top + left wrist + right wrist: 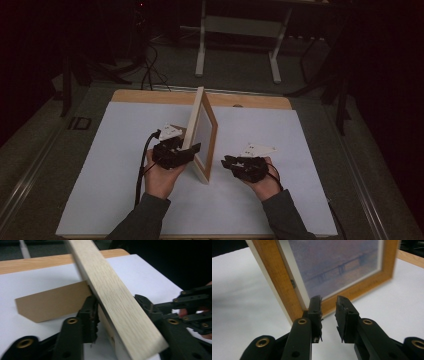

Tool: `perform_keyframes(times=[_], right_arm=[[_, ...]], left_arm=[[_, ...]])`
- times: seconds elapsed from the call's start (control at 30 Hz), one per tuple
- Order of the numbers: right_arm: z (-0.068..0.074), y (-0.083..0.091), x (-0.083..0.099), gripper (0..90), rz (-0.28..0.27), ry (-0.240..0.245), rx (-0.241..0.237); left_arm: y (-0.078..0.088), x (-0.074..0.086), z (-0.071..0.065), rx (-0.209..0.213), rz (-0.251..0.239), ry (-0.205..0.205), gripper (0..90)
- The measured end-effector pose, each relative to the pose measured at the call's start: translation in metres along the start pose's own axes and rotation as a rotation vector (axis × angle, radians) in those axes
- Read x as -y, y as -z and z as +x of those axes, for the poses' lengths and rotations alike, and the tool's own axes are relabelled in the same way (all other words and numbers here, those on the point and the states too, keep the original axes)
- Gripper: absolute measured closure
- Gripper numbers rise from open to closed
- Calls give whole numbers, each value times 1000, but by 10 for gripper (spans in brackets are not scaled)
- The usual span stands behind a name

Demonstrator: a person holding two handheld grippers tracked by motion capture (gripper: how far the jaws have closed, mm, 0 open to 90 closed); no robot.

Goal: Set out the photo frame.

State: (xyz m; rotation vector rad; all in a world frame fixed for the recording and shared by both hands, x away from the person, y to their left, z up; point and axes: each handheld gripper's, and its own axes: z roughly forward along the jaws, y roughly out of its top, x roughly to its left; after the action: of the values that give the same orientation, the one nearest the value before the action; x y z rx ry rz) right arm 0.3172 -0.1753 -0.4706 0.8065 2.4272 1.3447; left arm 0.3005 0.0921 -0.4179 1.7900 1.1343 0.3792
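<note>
— Wood first: what stands on the white tabletop (120, 165)?

— A pale wooden picture frame (201, 131), upright on its lower edge near the middle, one end toward the person and the other toward the far side. Its brown cardboard stand (52, 303) sticks out on the left, resting on the tabletop.

— Start at the left, then. What is that hand doing?

— The left gripper (186, 151) is at the near end of the frame, low down. In the left gripper view its fingers (90, 315) sit on either side of the frame's light wooden edge, close against it. Whether the pads actually press on the wood I cannot tell; the edge is blurred there.

— And the frame's face?

— The glazed front, with an orange-brown border and a white mat, looks to the right, as the right gripper view shows.

— The right side?

— The right gripper (226, 162) hovers just beside the frame's near lower corner, pointed left at it. Its fingers (315, 310) stand a narrow gap apart with nothing between them, not touching the frame.
</note>
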Motion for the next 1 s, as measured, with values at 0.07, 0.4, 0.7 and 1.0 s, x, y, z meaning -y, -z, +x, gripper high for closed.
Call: perform_keyframes(times=[0.07, 0.4, 0.7, 1.0], right_arm=[[-1, 0, 0, 743, -2, 0, 1], [-4, 6, 0, 743, -13, -12, 12], [-7, 7, 0, 743, -17, -16, 17], [-8, 9, 0, 745, -20, -18, 25]], left_arm=[[-1, 0, 4, 4, 2, 13, 624], [0, -1, 8, -19, 4, 5, 645], [3, -3, 23, -21, 0, 22, 688], [3, -4, 34, 16, -3, 28, 701]])
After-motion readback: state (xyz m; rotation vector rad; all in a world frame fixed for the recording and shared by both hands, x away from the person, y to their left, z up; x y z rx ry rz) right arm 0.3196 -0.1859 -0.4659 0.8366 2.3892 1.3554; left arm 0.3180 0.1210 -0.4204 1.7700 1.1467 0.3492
